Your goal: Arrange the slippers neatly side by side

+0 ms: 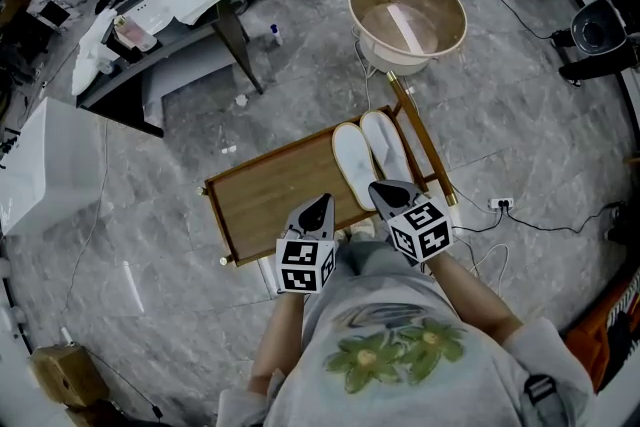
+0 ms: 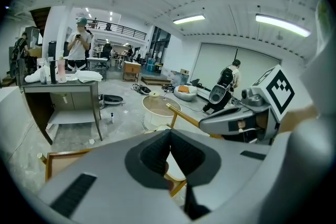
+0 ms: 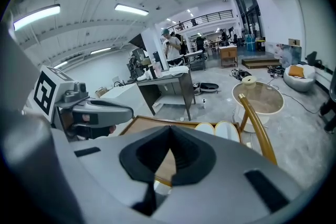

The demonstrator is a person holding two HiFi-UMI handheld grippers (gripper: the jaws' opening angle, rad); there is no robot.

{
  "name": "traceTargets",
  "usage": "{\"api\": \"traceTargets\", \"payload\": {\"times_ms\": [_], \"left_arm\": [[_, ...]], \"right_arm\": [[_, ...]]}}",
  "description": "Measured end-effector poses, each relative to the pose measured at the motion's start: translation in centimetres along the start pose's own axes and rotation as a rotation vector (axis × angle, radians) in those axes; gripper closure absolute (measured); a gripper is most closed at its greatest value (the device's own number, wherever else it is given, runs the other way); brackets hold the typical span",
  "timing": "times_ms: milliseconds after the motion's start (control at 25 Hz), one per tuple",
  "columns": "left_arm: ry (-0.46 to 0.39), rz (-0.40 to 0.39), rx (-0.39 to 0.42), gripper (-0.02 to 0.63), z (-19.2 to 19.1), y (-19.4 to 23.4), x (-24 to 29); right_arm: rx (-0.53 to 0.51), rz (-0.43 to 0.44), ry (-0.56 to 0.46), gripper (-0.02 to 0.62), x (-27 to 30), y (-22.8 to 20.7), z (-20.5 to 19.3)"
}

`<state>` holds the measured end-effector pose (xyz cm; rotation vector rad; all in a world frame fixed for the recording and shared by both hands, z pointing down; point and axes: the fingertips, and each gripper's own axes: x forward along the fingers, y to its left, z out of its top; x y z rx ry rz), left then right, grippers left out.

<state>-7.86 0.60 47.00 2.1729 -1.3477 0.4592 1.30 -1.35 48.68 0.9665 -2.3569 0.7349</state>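
The right hand-held gripper has its jaws closed tip to tip with nothing between them. Its own view shows the dark pads meeting over bare wood. The left hand-held gripper is the same, jaws together and empty. In the head view both sit close to the person's body at the near edge of the wooden worktop, the left over its near rim and the right just near of the slippers' heels; neither touches a slipper. The 2 white slippers lie on the right part of the worktop, toes pointing far. The left slipper and the right slipper are long side to long side, touching or very nearly so, just left of the brass rail along the worktop's right edge. The right gripper view shows them the same way, 2 pale ovals next to each other beyond the closed jaws. Further out, a round basin stands on the grey floor past the far end of the rail. Judged from this layout, the arranging step looks finished or nearly so, since the pair is parallel and together. The left slipper does appear to sit a little nearer than the right, so the heels are not quite level. If a finishing touch is wanted, it would call for a light push on the left slipper's heel toward the far side, taking care not to disturb its neighbour.
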Motion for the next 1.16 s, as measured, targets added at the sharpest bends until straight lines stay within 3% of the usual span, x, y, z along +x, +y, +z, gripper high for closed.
{"api": "traceTargets", "payload": {"times_ms": [1160], "left_arm": [[0.010,-0.031,0.027,0.590,-0.4,-1.6,-0.4]], "right_arm": [[0.028,-0.030,-0.016,0.589,-2.2,-0.9,-0.9]]}}
